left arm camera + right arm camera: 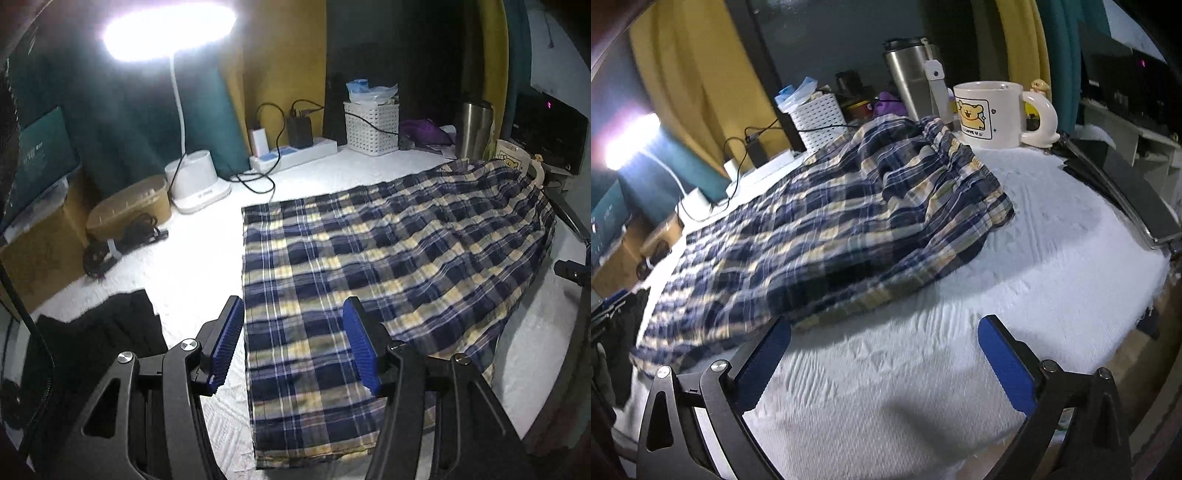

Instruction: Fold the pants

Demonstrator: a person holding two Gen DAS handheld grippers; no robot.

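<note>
Blue, yellow and white plaid pants (pixel 388 258) lie flat on the white textured cover (pixel 184 266), folded lengthwise with the leg ends near me and the waistband far right. My left gripper (pixel 293 306) hovers open over the leg ends, its blue pads (pixel 225 350) apart and pressing on nothing. In the right wrist view the pants (pixel 831 229) spread from the gathered waistband down to the left. My right gripper (pixel 886 325) stands wide open above the bare cover (pixel 1052 258), its left finger just at the pants' near edge, with nothing held.
At the back stand a lit desk lamp (pixel 195 177), a power strip (pixel 295 151), a white basket (pixel 371 127) and a steel tumbler (pixel 472 129). A bear mug (pixel 990 110) sits by the waistband. A black garment (pixel 103 332) lies front left, and a dark flat device (pixel 1126 192) lines the right edge.
</note>
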